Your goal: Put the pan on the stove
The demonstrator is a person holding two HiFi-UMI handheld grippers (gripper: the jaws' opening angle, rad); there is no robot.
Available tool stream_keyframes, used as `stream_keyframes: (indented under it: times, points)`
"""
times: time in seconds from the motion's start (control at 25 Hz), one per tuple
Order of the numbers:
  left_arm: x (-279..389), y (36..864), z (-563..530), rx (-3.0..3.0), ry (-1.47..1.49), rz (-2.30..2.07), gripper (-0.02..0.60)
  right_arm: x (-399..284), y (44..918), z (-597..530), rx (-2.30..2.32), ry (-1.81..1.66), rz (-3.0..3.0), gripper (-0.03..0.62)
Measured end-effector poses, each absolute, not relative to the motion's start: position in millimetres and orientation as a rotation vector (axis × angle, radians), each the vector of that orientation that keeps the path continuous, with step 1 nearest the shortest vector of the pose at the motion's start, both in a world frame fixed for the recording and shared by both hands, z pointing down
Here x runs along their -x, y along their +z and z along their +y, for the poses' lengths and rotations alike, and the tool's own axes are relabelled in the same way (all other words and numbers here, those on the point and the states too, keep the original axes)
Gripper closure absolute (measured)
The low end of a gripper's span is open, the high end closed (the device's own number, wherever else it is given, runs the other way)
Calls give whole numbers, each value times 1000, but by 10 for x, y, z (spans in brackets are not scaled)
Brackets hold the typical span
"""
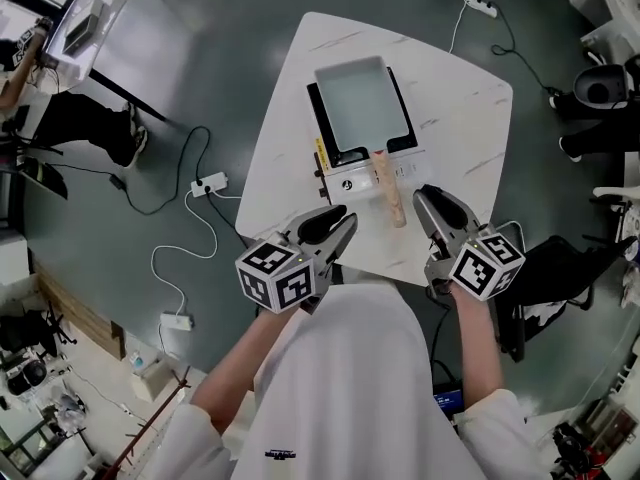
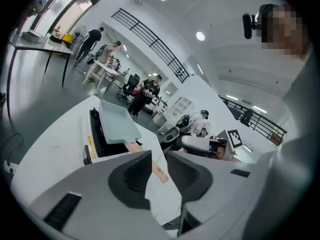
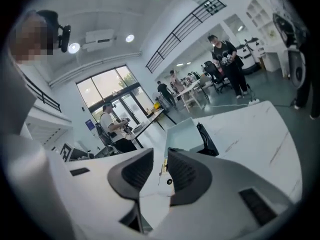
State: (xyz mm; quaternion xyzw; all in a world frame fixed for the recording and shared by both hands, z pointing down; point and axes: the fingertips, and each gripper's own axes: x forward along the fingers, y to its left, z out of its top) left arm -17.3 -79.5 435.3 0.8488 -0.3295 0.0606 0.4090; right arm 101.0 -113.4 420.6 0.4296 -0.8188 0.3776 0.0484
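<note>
1. Grey pan (image 1: 357,103) is sitting on the portable stove (image 1: 347,176).
2. Left gripper (image 1: 343,224) and right gripper (image 1: 425,198) are hovering nearby, jaws slightly apart, gripping nothing.
3. Staying clear of its wooden handle (image 1: 390,193) seems wisest.

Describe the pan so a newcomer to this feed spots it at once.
Find the white table; a stove sits at its middle. The pan lies on that stove: a pale rectangular tray, the only thing with a wooden handle, which points toward the person.
</note>
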Motion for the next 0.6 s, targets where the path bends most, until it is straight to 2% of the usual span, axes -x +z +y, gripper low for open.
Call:
stream_keyframes:
  times: [0.04, 0.08, 0.2, 0.28, 0.32, 0.6]
  points:
    - [227, 4278, -782, -2152, 142, -847, 477, -1004, 4137, -1086, -1330, 1107, -2497, 501]
    - [288, 4208, -767, -2168, 136, -871, 495, -1002, 4074, -1040, -1354, 1066, -2496, 528]
    - [488, 4042, -732, -2218, 153, -970, 574, -1014, 3904, -937, -1429, 943, -2484, 566]
    - [607, 3957, -725, -2243, 166, -1029, 578, -1025, 3792, -893, -1475, 880, -2479, 569]
    - [659, 3913, -722, -2250, 161, -1049, 578, -1033, 3743, -870, -1501, 862, -2476, 589]
    - [959, 3605, -717, -2258, 108, -1183, 578, -1104, 3373, -726, -1660, 687, -2448, 589]
